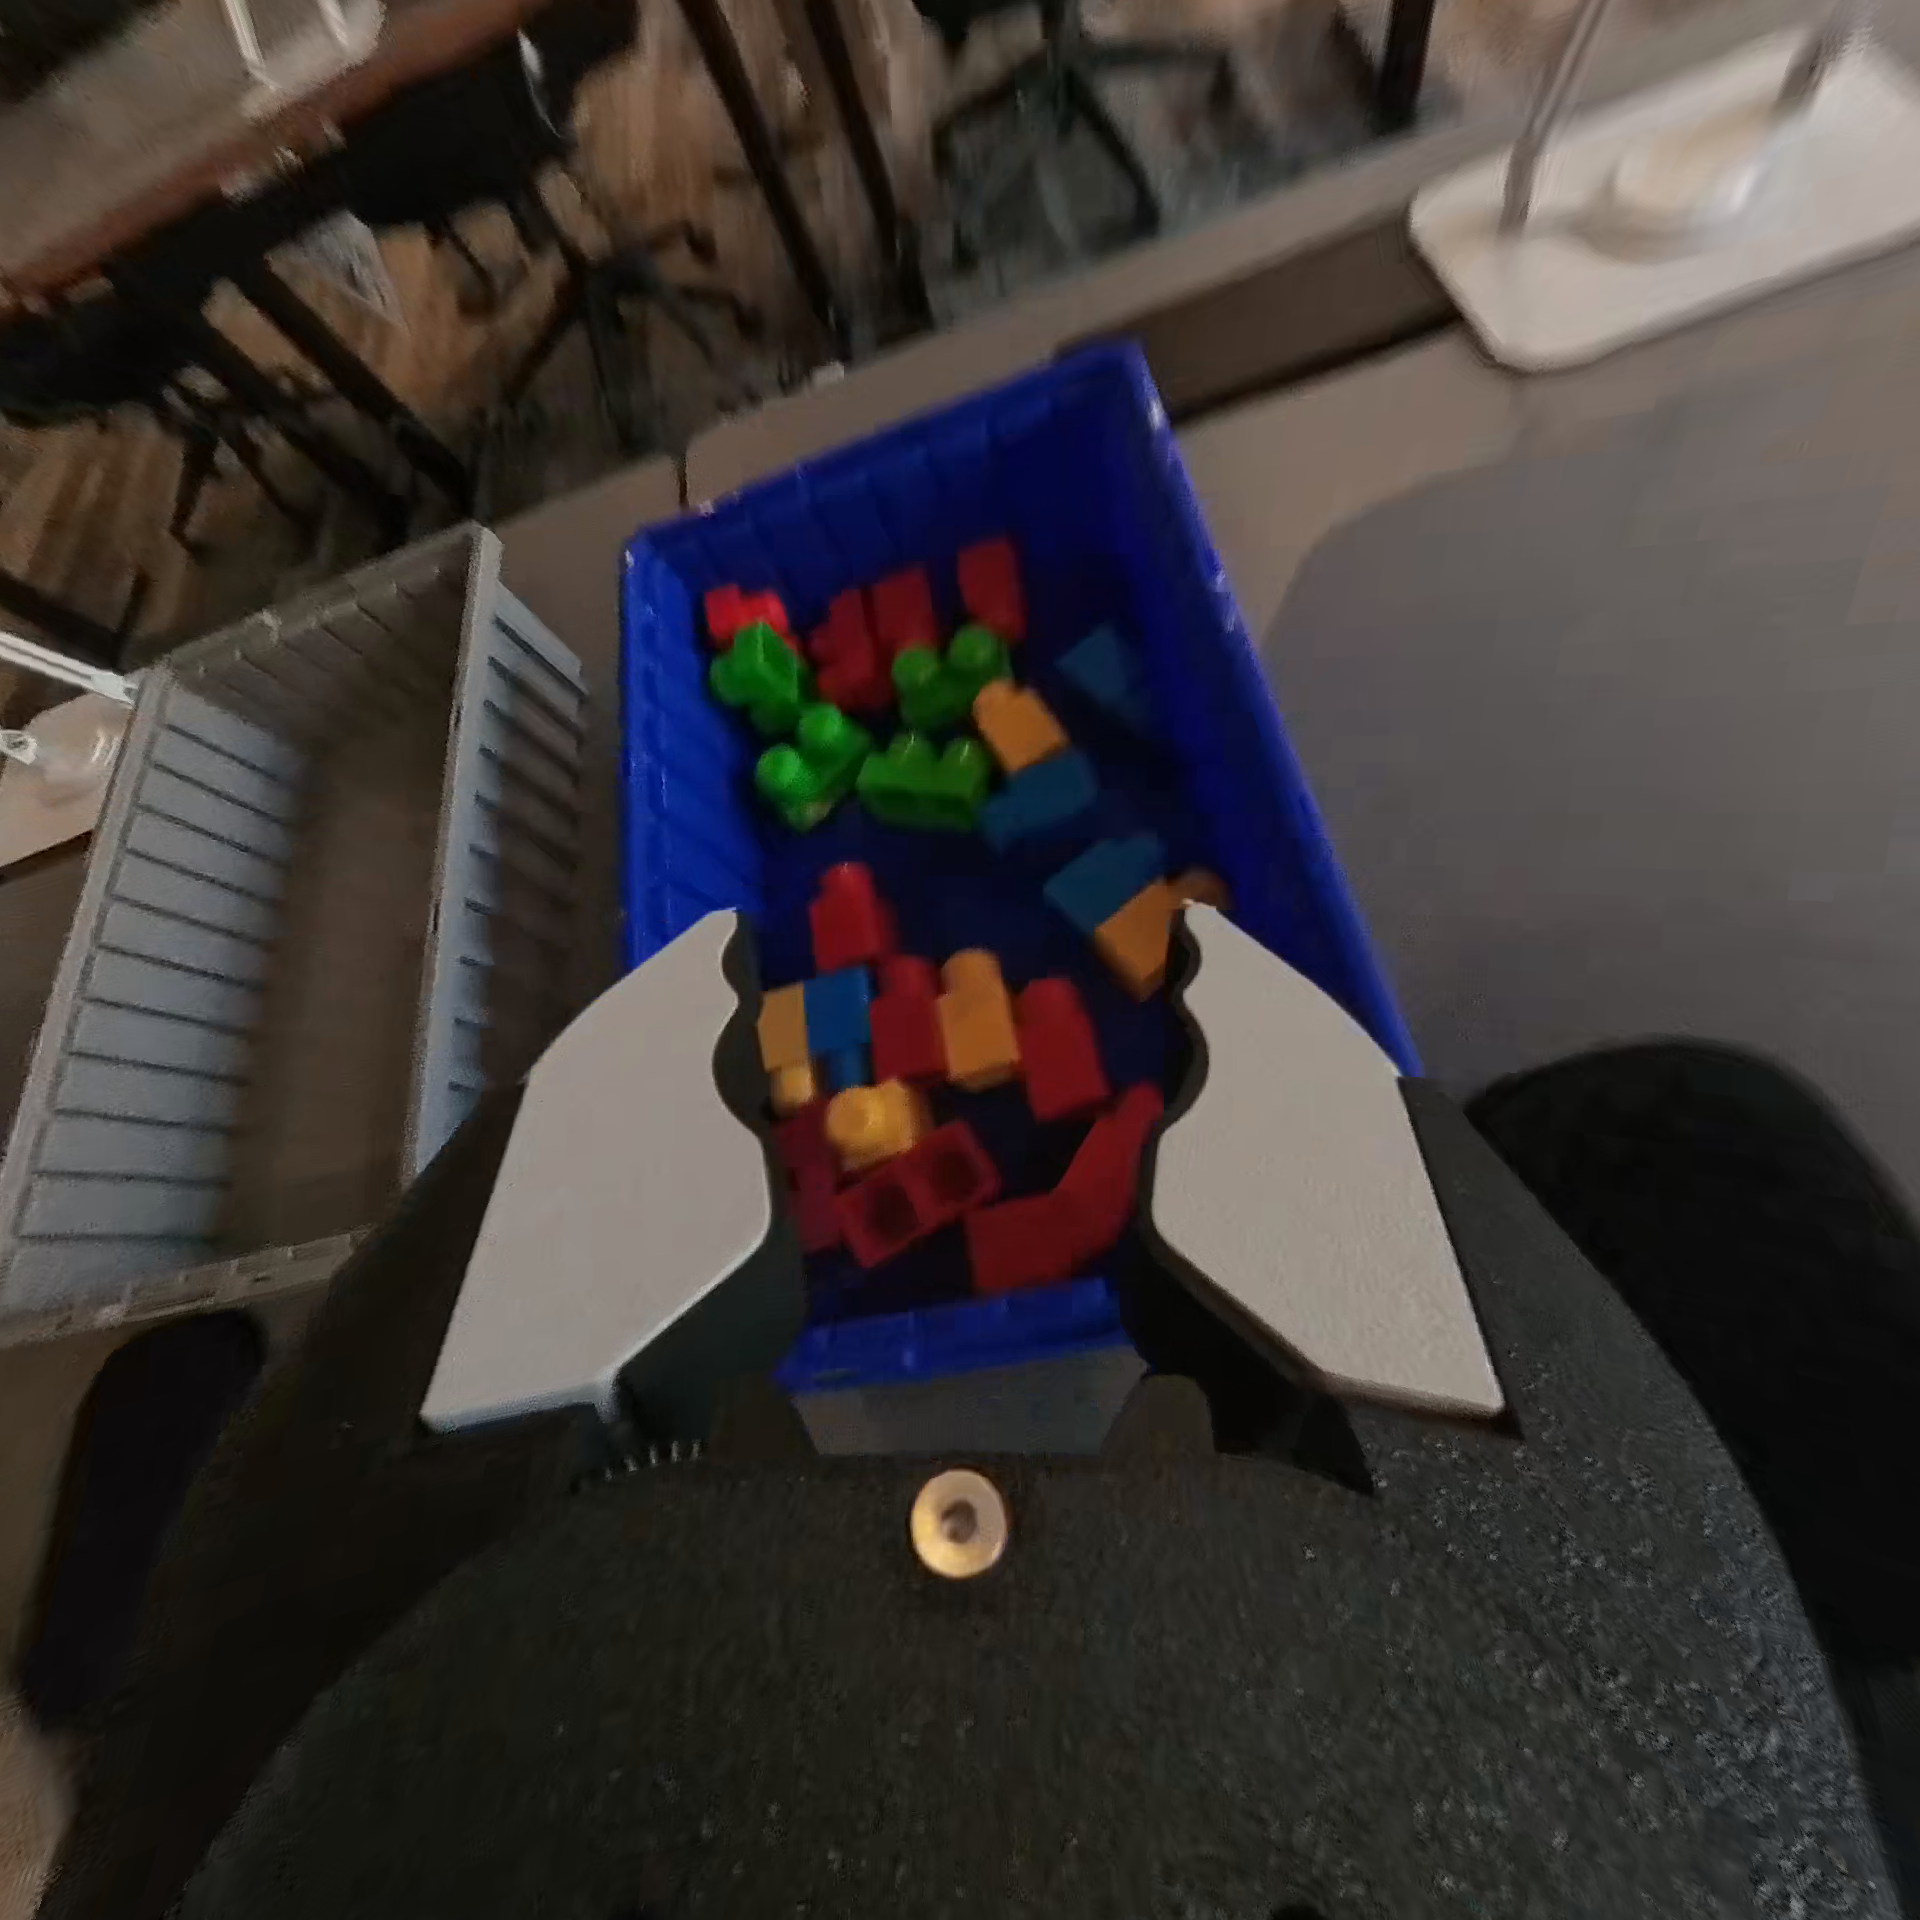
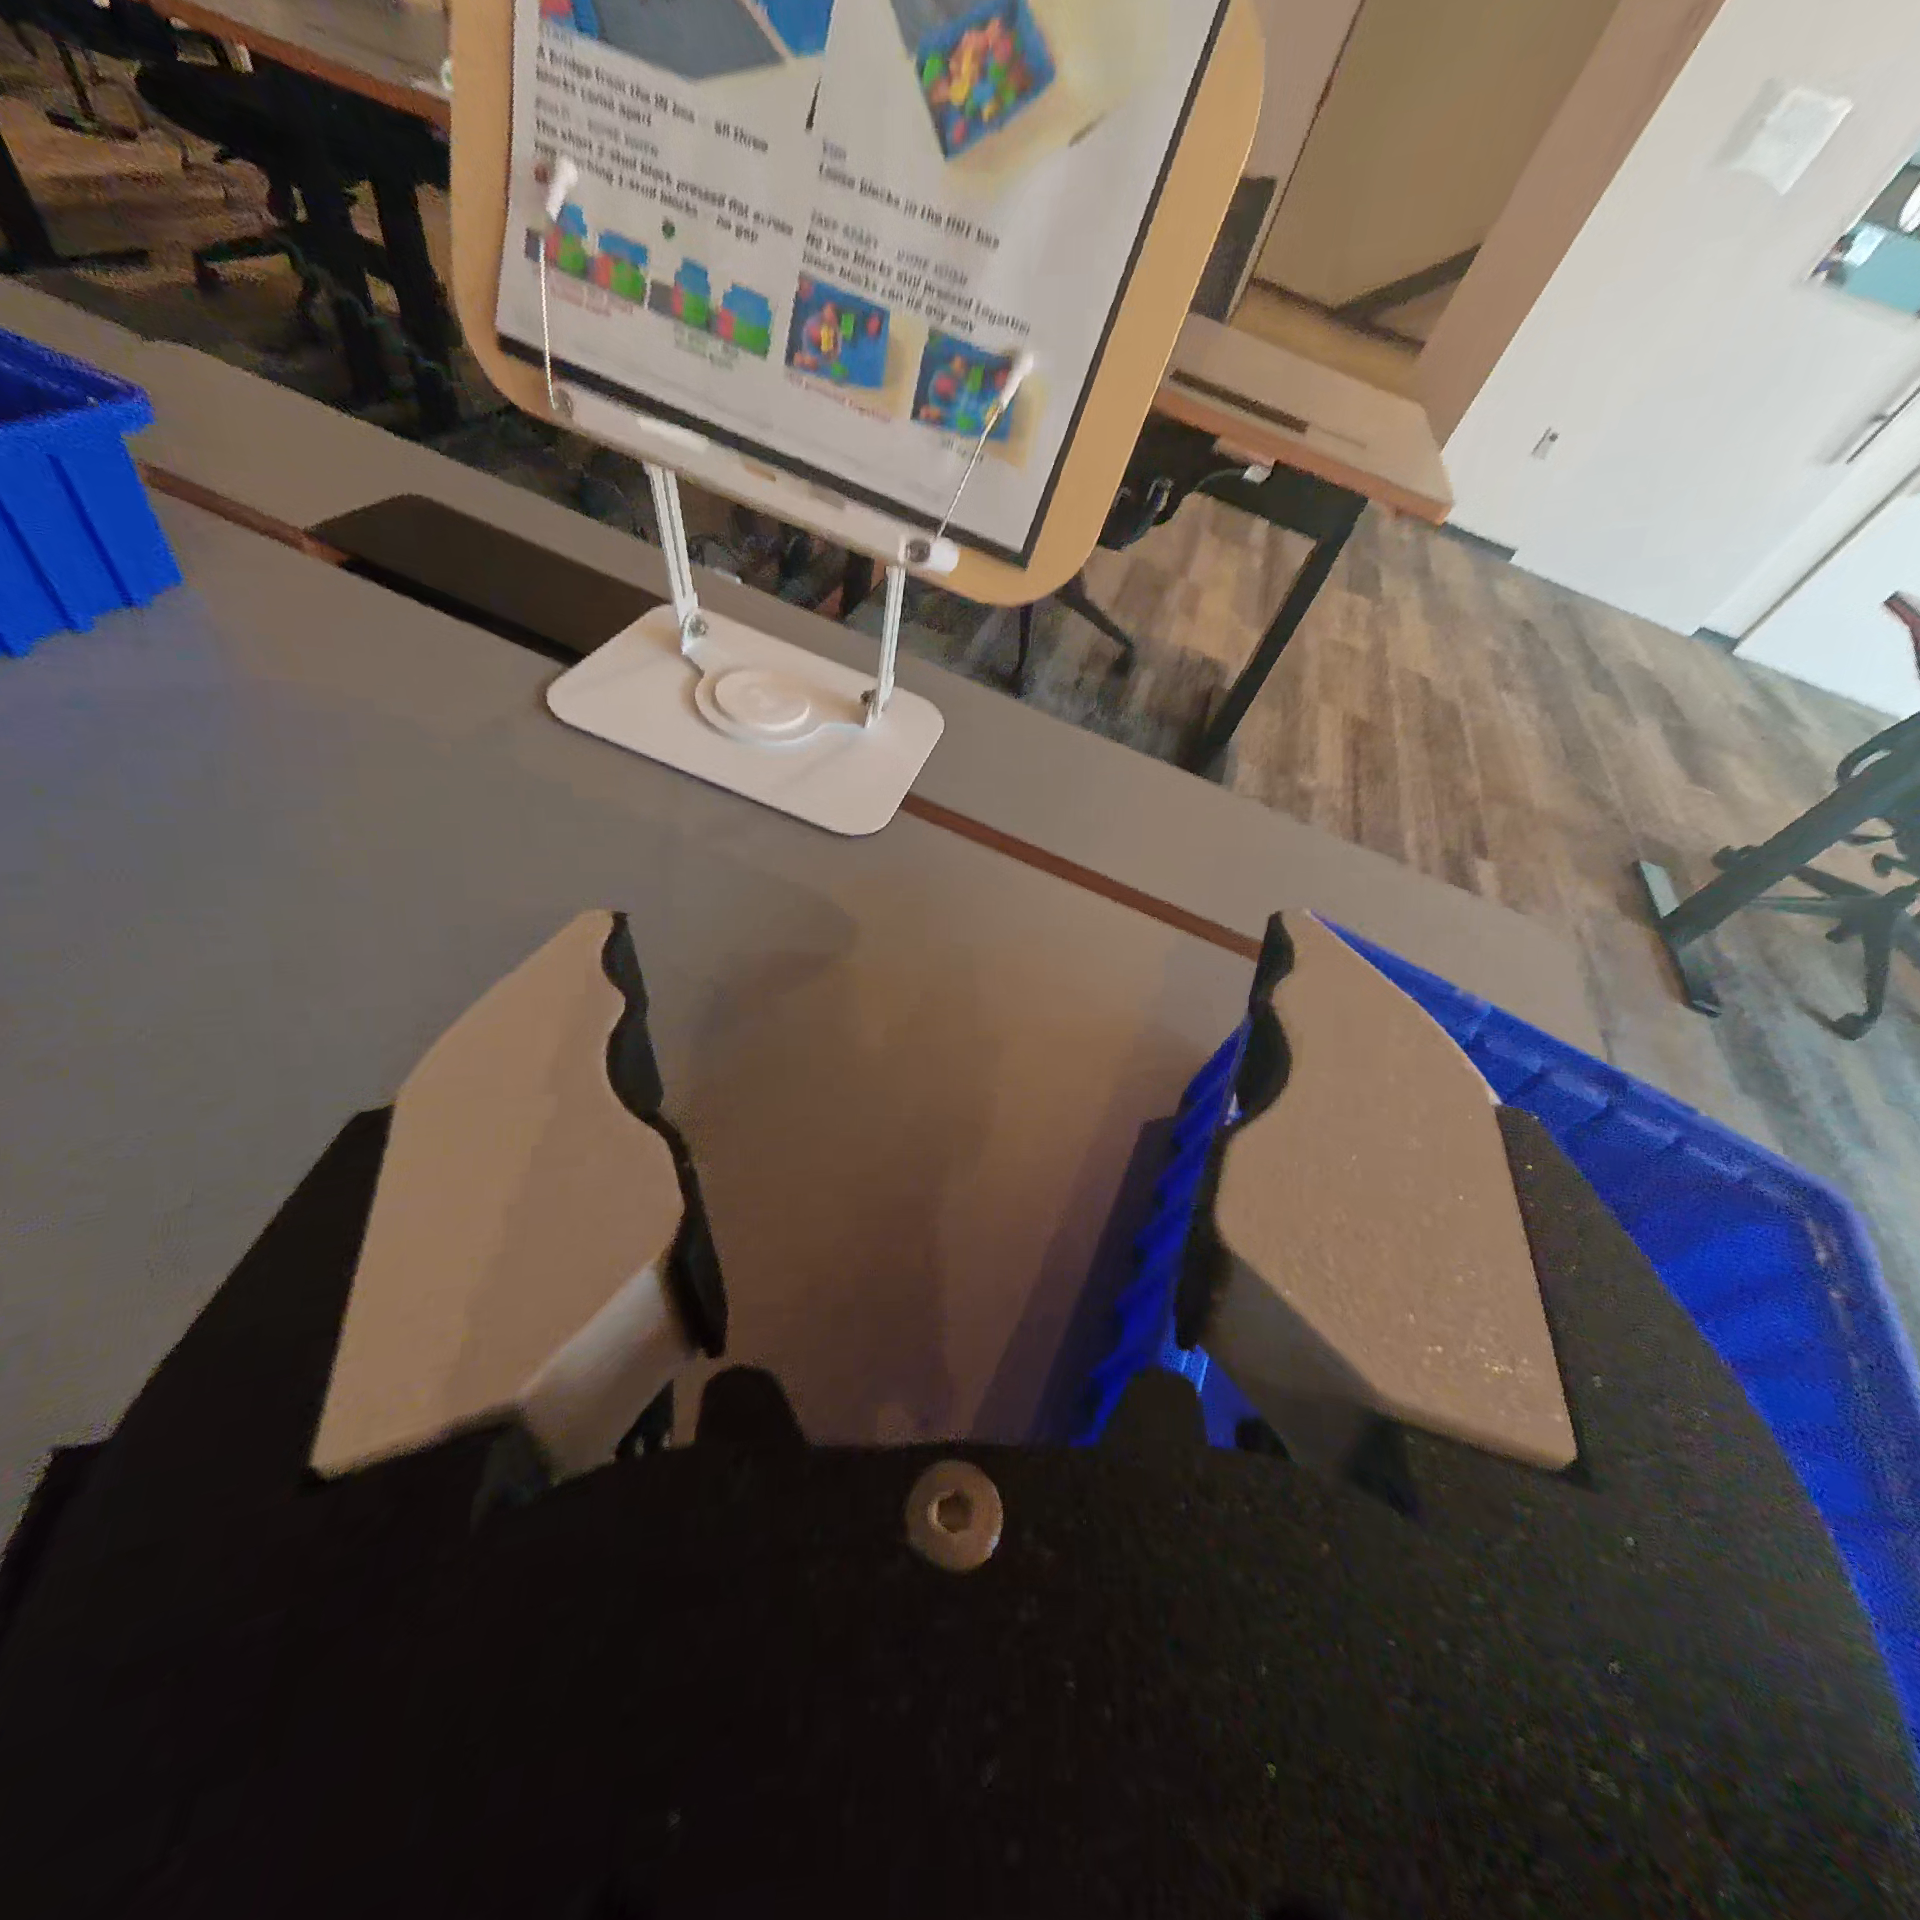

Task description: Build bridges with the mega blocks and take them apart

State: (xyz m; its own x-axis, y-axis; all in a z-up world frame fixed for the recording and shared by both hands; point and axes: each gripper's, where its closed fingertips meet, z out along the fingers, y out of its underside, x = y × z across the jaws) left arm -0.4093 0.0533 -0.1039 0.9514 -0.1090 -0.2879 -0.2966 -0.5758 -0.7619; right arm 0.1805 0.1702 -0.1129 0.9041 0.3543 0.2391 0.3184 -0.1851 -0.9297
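— Left wrist view: my left gripper [image 1: 961,914] hangs spread wide and empty over a blue bin [image 1: 1262,727] of loose red, green, yellow and blue blocks [image 1: 914,790]. What's on yours?

— My right gripper [image 2: 940,925] gapes empty over the grey table [image 2: 312,831], another blue bin [image 2: 1683,1247] beside it, a sheet on a stand [image 2: 831,260] ahead, wood floor [image 2: 1507,727] beyond.

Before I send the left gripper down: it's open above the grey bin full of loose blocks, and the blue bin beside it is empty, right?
Not quite: the colours are swapped. The left wrist view shows the open left gripper above the blue bin, which holds the loose blocks. The grey bin beside it is the empty one.
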